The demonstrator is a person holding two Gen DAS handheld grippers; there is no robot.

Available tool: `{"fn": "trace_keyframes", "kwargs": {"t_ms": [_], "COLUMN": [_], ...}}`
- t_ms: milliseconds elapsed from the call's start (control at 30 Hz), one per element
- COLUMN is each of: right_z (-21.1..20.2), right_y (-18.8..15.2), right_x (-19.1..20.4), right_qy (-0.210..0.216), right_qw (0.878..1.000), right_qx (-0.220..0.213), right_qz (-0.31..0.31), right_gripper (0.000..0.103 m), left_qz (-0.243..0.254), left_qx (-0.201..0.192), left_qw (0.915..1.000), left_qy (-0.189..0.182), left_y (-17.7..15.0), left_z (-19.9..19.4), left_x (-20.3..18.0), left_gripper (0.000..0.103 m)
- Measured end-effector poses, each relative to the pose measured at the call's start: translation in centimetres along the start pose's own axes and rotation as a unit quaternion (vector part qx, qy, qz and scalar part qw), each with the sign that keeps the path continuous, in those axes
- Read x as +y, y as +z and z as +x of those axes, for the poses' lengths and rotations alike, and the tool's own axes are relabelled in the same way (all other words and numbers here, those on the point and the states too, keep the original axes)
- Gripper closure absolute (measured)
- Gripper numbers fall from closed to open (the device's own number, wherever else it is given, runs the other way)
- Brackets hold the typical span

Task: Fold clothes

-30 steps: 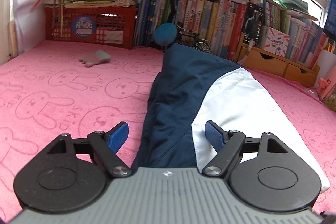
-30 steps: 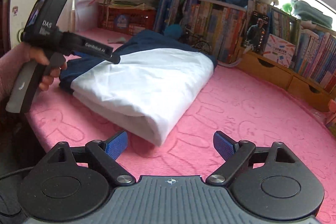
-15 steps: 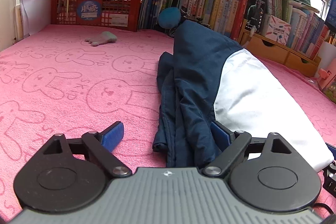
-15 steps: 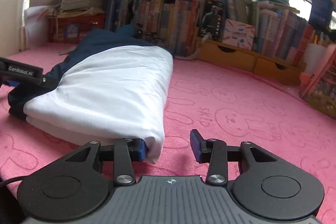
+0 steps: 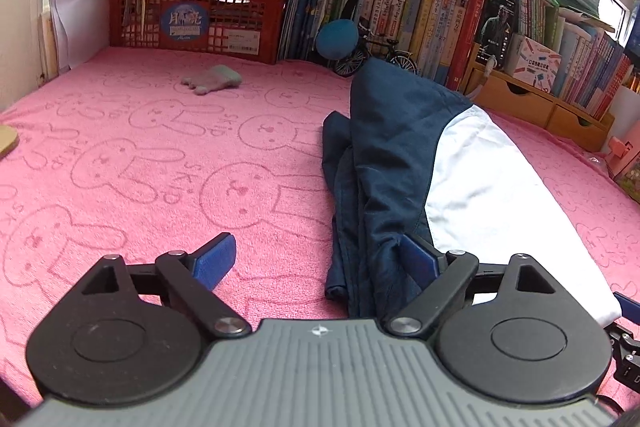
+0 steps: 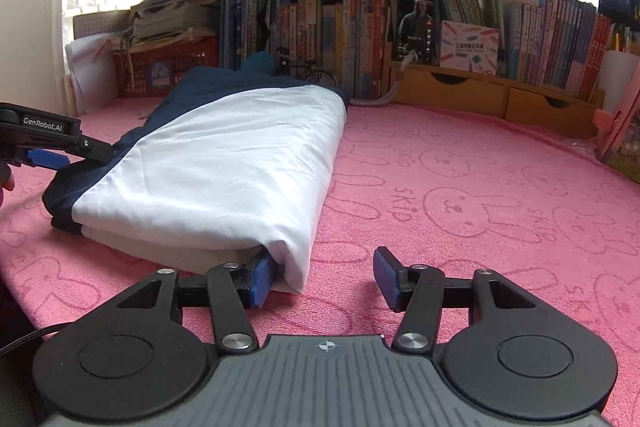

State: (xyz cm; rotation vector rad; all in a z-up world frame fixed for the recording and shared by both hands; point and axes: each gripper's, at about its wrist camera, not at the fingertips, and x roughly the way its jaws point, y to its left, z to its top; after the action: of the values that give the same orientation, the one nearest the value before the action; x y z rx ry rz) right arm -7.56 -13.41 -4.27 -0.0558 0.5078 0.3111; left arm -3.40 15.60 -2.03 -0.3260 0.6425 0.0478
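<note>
We see a folded navy-and-white garment (image 6: 224, 171) on the pink cover (image 6: 460, 195). Both grippers — left (image 5: 320, 259), right (image 6: 320, 275) — gape at its near corners; closing on both corners likely comes next.

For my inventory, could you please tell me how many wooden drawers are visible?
2: left drawer and right drawer, side by side beneath the books; others may be hidden.

A grey glove (image 5: 212, 79) lies on the pink blanket (image 5: 140, 147) near a red crate (image 5: 200, 23) and books (image 5: 420, 19).
</note>
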Motion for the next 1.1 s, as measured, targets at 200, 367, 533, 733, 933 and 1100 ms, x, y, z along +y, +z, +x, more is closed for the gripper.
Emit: {"fn": "trace_keyframes", "kwargs": {"t_ms": [200,367,533,733,933,1100], "right_z": [-0.6,-0.2,5.0,13.4,19.8,24.8], "right_y": [0.8,2.6,5.6,8.3,11.1,13.0], "right_x": [-2.5,-6.5,-12.0,-12.4,-10.7,-10.2], "right_qy": [0.055,0.187,0.228,0.212,0.257,0.295], "right_qw": [0.998,0.979,0.951,0.95,0.94,0.926], "right_qx": [0.02,0.029,0.047,0.097,0.109,0.103], "right_qz": [0.009,0.081,0.205,0.208,0.194,0.211], "right_gripper": [0.03,0.013,0.012,0.01,0.007,0.002], "left_qz": [-0.072,-0.133,-0.134,-0.11,-0.114,-0.156], "left_qx": [0.022,0.044,0.082,0.095,0.094,0.098], "left_qw": [0.9922,0.976,0.9776,0.9795,0.9774,0.9676], "left_qy": [-0.1,-0.167,-0.14,-0.139,-0.15,-0.172], "left_y": [2.6,5.2,6.7,6.6,6.8,6.6], "left_z": [0.9,2.9,7.6,10.0,10.8,11.2], "left_x": [1.7,3.4,3.4,2.7,3.2,4.5], "left_gripper": [0.013,0.013,0.013,0.013,0.037,0.06]}}
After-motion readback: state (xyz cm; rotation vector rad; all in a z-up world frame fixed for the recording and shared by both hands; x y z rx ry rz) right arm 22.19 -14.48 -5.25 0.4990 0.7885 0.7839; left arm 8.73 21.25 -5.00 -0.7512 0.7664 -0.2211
